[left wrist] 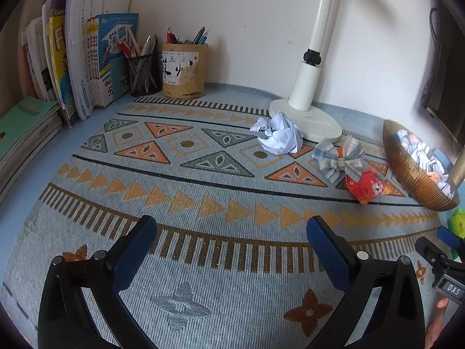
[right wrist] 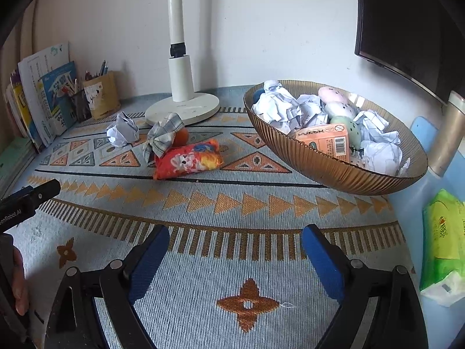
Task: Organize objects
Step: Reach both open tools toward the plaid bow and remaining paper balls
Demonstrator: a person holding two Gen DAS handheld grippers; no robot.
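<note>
A ribbed amber bowl [right wrist: 328, 171] [left wrist: 407, 171] at the right holds crumpled papers, speckled eggs and an orange poker card box [right wrist: 327, 142]. Left of it on the patterned mat lie a red snack packet [right wrist: 189, 160] [left wrist: 367, 187], a plaid bow [right wrist: 164, 136] [left wrist: 338, 157] with an orange piece [right wrist: 181, 136] behind it, and a crumpled paper ball [right wrist: 122, 131] [left wrist: 279, 135]. My left gripper [left wrist: 232, 232] is open over bare mat, well short of them. My right gripper [right wrist: 235, 240] is open too, with nothing between its blue pads, below the bowl and packet.
A white desk lamp [left wrist: 308, 116] [right wrist: 183, 107] stands behind the loose items. Books [left wrist: 84, 58], a mesh pen cup [left wrist: 144, 72] and a bamboo pen holder [left wrist: 184, 71] line the back left. A green tissue pack [right wrist: 444, 241] lies at the right. A dark monitor [right wrist: 407, 29] hangs upper right.
</note>
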